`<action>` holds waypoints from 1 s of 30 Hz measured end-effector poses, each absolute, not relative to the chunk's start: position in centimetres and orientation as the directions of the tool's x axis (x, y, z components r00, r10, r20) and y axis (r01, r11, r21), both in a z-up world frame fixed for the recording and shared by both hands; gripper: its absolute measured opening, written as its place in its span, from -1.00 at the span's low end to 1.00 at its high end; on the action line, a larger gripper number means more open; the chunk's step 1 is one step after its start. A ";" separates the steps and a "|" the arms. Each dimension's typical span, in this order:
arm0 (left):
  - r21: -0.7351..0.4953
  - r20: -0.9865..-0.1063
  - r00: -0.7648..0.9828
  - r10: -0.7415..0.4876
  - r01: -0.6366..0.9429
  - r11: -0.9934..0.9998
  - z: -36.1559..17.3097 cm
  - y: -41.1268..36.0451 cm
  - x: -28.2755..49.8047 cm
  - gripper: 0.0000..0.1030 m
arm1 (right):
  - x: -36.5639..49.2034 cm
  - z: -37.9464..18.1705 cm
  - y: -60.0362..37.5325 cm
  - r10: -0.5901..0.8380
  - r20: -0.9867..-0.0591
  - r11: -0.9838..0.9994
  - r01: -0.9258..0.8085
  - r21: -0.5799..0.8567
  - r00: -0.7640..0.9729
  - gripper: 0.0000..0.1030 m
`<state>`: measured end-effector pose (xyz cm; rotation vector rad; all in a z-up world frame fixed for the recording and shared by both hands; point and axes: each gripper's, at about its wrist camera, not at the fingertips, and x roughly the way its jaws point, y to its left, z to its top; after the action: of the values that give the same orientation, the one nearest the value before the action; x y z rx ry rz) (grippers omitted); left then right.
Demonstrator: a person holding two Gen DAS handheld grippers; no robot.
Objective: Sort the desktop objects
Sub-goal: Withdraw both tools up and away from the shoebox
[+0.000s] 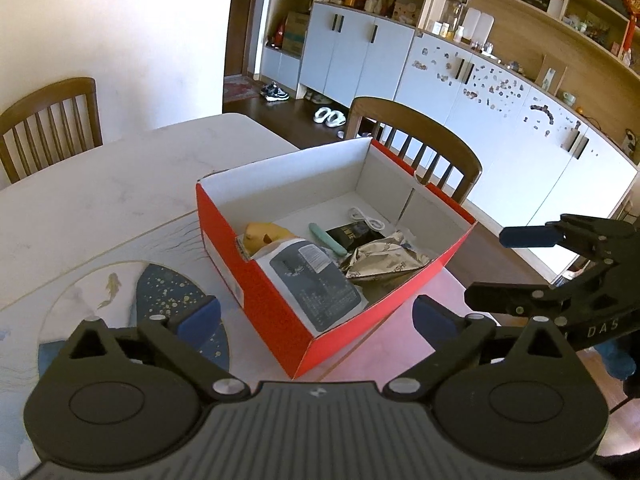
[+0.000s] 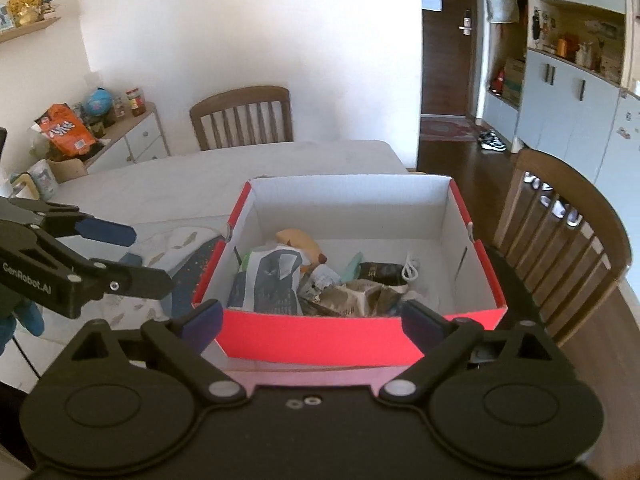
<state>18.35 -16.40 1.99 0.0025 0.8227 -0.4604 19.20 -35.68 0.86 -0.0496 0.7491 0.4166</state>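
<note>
A red cardboard box [image 1: 264, 300] [image 2: 320, 336] with a white inside stands on the table. Inside lie a grey-and-white packet [image 1: 316, 284] [image 2: 272, 280], a yellow soft toy [image 1: 262, 236] [image 2: 298, 240], a crumpled foil bag [image 1: 384, 260] [image 2: 356, 296], a mint green stick [image 1: 328, 240], a black packet [image 1: 354, 236] [image 2: 380, 270] and a white cable [image 1: 366, 218] [image 2: 410, 268]. My left gripper [image 1: 316, 316] is open in front of the box's near corner, nothing between its fingers. My right gripper [image 2: 314, 322] is open at the box's near wall, holding nothing. Each gripper shows in the other's view, open: the right gripper [image 1: 504, 268], the left gripper [image 2: 140, 256].
A place mat with fish and a dark blue patch [image 1: 160, 296] lies left of the box. Wooden chairs [image 1: 416, 140] [image 2: 244, 116] stand at the table's far side and right [image 2: 560, 240]. White cabinets [image 1: 480, 92] line the wall. A low cupboard with snacks [image 2: 100, 136] stands at the left.
</note>
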 end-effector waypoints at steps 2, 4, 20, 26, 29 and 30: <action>-0.170 -0.705 0.589 -0.394 0.399 0.901 2.0 -16.1 18.1 0.99 | 18.8 0.8 -35.4 0.334 -0.671 0.925 -0.367 0.099 0.662 0.88; -0.169 -0.707 0.589 -0.392 0.397 0.902 1.9 -15.8 18.0 0.99 | 18.5 0.7 -35.2 0.330 -0.671 0.929 -0.357 0.103 0.664 0.88; -0.164 -0.721 0.577 -0.383 0.395 0.904 1.3 -14.4 17.1 0.99 | 17.4 0.5 -33.9 0.313 -0.679 0.936 -0.337 0.103 0.664 0.88; -0.130 -0.721 0.599 -0.348 0.376 0.918 1.4 -14.4 16.9 0.99 | 17.2 0.5 -33.7 0.312 -0.681 0.937 -0.334 0.105 0.662 0.88; -0.129 -0.722 0.598 -0.348 0.377 0.917 1.4 -14.3 16.8 0.99 | 17.1 0.4 -33.7 0.312 -0.683 0.937 -0.333 0.106 0.661 0.88; -0.129 -0.722 0.599 -0.346 0.375 0.918 1.4 -14.4 16.8 0.99 | 17.0 0.4 -33.6 0.311 -0.684 0.937 -0.332 0.106 0.660 0.88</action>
<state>16.78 -14.36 1.37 0.0374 0.8289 -0.4178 17.04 -33.63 0.41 -0.0290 0.7681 0.3641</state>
